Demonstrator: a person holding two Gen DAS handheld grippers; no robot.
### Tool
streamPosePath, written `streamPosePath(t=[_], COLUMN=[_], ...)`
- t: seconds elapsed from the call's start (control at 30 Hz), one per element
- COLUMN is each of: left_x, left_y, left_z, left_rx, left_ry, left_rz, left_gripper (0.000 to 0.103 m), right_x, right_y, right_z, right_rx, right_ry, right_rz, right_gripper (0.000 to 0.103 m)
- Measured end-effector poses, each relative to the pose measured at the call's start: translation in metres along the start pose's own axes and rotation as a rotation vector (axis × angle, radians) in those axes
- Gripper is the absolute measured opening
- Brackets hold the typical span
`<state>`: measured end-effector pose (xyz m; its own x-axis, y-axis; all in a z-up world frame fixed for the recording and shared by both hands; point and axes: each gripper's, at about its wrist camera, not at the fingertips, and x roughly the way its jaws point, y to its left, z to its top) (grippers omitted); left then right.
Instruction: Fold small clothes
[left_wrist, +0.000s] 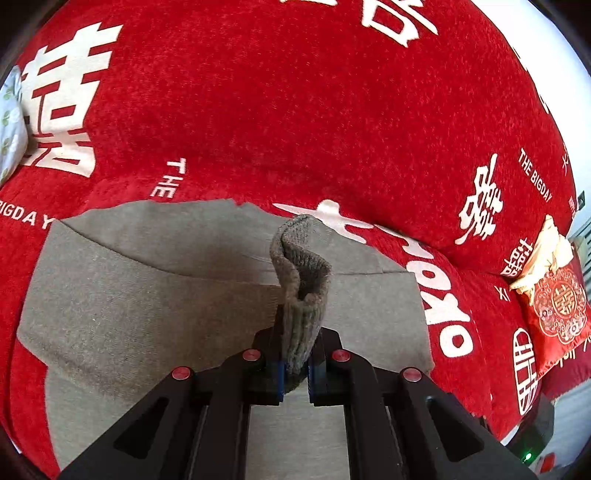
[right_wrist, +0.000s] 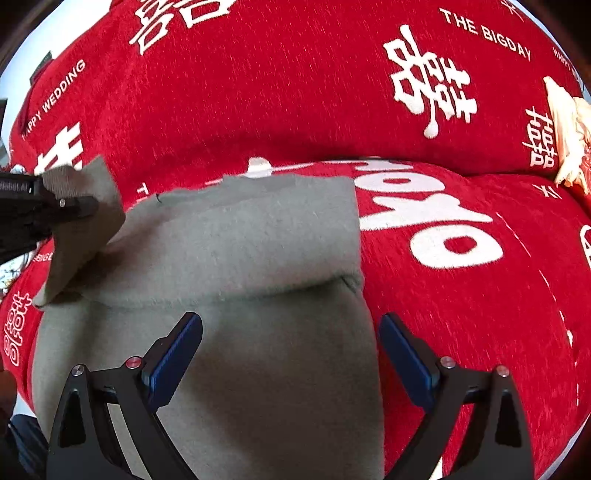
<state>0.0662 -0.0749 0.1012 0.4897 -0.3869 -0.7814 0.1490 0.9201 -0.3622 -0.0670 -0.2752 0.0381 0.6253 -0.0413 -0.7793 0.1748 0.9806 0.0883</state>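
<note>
Nearest to us, our left tongs (left_wrist: 295, 373) are clenched on a ribbed cuff (left_wrist: 301, 295) of the grey garment (left_wrist: 147, 295), the knit bunched and standing up between the blue pads (left_wrist: 280, 376). In the right wrist view, our right tongs (right_wrist: 291, 354) hang released, their blue pads (right_wrist: 173, 358) spread wide above the lower part of the same grey garment (right_wrist: 258, 369) without touching it as far as we can tell. The garment lies spread on a red cover (right_wrist: 461, 314) printed with white characters and English words, with one crosswise fold ridge (right_wrist: 277, 291) running just beyond the right tongs. At the left edge of the right wrist view we see the left tongs (right_wrist: 79, 203) from the side, lifting the pinched part of the cloth off the cover. Further off, the red cover rises into a cushioned back (left_wrist: 295, 110). To the far right in the left wrist view sit a red embroidered cushion (left_wrist: 557, 306) and a cream cloth item (left_wrist: 546, 251) just behind it; we cannot tell what that item is. At the far left edge we see a pale floral fabric (left_wrist: 9, 122).
</note>
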Motion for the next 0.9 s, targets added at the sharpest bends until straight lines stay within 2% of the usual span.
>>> streamPosePath(t=[0.5,0.9], left_x=[0.020,0.051], left_y=[-0.070,-0.122], left_z=[-0.008,-0.017], left_rx=[0.108,0.178], left_ry=[0.032,0.085], left_rz=[-0.022,-0.048], left_gripper=[0.009,0.009], right_x=[-0.009,-0.017], right_y=[-0.020,-0.052], right_z=[-0.008,-0.011], right_rx=[-0.023,0.025], right_ry=[-0.024,-0.053], right_rz=[-0.021,-0.023], right_gripper=[0.098,0.097])
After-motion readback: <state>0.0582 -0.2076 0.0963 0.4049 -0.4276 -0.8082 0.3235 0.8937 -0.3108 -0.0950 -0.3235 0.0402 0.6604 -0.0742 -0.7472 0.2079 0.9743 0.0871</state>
